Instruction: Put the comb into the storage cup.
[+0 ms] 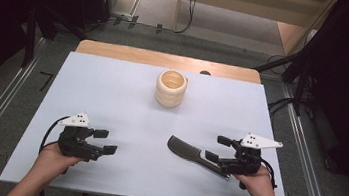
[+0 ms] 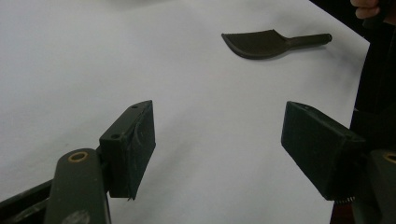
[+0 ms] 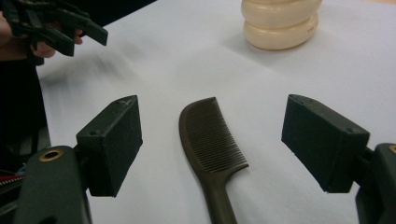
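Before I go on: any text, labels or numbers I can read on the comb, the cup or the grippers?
No text can be read.
Cream ribbed cup: a tiny dark mark on its lower ring at the right, in the right gripper view, too small and blurred to read.
Dark comb: no marking visible.
Left hand-held gripper and right hand-held gripper: no lettering visible on the jaws or plates.

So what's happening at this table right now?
A person holds a tool in each hand over a white table. The right tool is open, its jaws either side of a dark comb lying flat, not pressing it. The left tool is open and empty. A cream ribbed cup stands farther back.
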`<state>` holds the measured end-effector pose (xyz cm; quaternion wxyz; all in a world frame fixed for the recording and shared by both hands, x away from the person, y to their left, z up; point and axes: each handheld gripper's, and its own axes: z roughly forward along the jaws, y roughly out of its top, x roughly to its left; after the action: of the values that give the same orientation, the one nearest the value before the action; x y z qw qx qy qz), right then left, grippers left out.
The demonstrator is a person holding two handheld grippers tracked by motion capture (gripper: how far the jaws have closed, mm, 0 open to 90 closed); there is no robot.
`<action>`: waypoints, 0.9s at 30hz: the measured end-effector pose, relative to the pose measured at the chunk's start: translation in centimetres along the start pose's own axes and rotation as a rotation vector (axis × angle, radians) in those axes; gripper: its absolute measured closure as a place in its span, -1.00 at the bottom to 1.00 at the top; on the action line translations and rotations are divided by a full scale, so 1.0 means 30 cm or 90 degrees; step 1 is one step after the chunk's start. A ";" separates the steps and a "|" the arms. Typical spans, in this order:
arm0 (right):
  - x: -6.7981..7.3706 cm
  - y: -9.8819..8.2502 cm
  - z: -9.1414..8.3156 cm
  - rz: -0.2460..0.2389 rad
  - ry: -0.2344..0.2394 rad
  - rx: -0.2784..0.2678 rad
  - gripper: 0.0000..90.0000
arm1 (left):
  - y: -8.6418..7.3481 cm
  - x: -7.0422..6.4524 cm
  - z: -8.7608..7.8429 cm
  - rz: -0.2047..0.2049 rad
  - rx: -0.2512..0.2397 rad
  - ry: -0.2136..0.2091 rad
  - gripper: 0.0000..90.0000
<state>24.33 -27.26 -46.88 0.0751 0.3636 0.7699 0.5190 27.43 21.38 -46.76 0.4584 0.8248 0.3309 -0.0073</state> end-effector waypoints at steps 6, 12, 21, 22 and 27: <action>-0.022 -0.008 -0.010 0.004 -0.016 0.025 -0.59 | 0.000 0.000 0.000 -0.001 0.000 0.000 -0.40; -0.033 -0.014 -0.014 -0.011 -0.034 0.065 -0.59 | 0.000 0.000 0.000 -0.001 0.000 0.000 -0.40; -0.038 -0.029 -0.014 -0.038 -0.039 0.138 -0.54 | 0.000 0.001 -0.001 -0.001 0.000 -0.001 -0.40; -0.039 -0.033 -0.013 -0.040 -0.038 0.150 -0.53 | 0.000 0.002 -0.001 0.000 0.001 0.000 -0.40; -0.042 -0.054 -0.001 -0.048 -0.037 0.194 -0.46 | 0.000 0.001 -0.001 0.000 0.001 0.000 -0.40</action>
<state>24.44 -28.41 -48.58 0.0612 0.3564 0.8505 0.3820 27.46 21.42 -46.77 0.4579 0.8249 0.3313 -0.0075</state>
